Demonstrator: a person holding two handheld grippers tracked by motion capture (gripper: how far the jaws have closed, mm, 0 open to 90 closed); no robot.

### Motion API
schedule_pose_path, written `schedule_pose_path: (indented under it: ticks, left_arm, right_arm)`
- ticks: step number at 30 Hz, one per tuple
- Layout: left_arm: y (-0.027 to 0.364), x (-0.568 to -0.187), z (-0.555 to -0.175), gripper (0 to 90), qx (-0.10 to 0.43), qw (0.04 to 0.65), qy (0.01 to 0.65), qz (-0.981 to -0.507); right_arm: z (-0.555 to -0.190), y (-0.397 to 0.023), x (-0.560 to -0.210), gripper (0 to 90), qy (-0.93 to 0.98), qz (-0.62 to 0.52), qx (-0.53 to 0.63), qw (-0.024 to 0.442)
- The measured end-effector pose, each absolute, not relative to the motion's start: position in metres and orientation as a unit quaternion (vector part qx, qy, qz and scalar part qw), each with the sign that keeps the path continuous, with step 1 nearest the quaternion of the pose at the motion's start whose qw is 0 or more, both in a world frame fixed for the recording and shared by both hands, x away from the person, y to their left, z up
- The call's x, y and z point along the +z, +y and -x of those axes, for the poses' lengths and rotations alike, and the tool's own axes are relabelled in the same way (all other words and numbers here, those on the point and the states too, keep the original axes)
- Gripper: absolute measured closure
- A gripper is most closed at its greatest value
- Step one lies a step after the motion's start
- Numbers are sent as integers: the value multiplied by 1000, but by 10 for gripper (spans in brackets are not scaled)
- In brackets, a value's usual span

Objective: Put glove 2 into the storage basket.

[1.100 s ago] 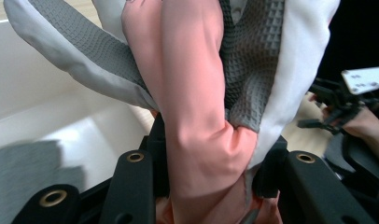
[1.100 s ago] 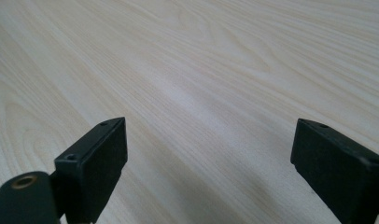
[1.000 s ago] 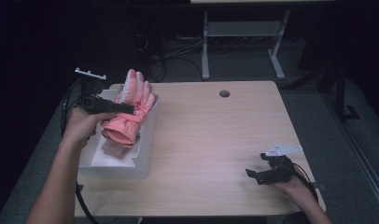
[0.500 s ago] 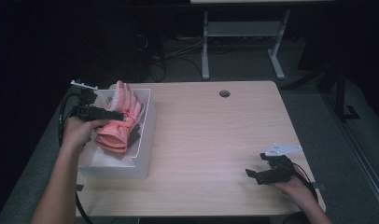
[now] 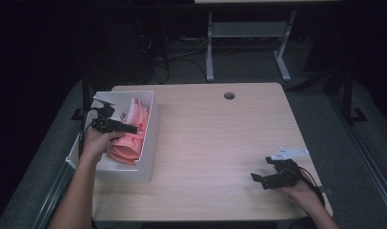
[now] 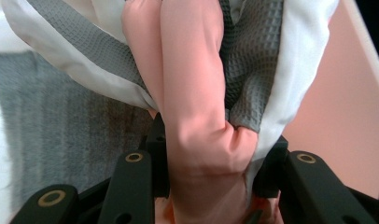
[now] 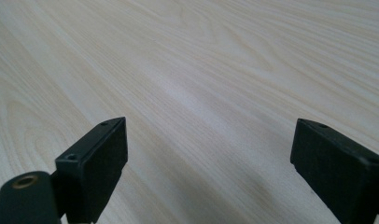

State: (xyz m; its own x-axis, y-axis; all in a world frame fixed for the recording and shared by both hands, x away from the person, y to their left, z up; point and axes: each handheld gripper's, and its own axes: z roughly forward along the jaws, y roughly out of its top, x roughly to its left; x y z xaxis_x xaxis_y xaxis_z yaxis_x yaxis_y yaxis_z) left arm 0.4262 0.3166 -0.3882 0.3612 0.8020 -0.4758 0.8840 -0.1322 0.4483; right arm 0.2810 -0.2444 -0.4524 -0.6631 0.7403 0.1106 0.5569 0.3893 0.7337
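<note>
While left gripper (image 5: 116, 126) jaws pinch pink glove (image 6: 197, 116) inside white bin (image 5: 151, 143), early release risks snagging on rim; right gripper (image 5: 270, 179) jaws spread, nothing between.

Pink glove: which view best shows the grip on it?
Left gripper view: the pink glove fills the gap between the left gripper jaws, pressed on both sides. The high view shows it small, inside the white bin.
</note>
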Motion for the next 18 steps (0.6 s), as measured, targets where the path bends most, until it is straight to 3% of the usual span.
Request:
schedule_pose_path:
  ticks: [13, 18]
  left_arm:
    - [312, -415, -428, 534, -79, 335, 565, -750]
    - [316, -414, -429, 350, -87, 341, 562, -748]
  right_arm:
    - [-280, -243, -452, 107, 827, -391, 386, 118]
    - [-280, -242, -452, 107, 827, -391, 387, 118]
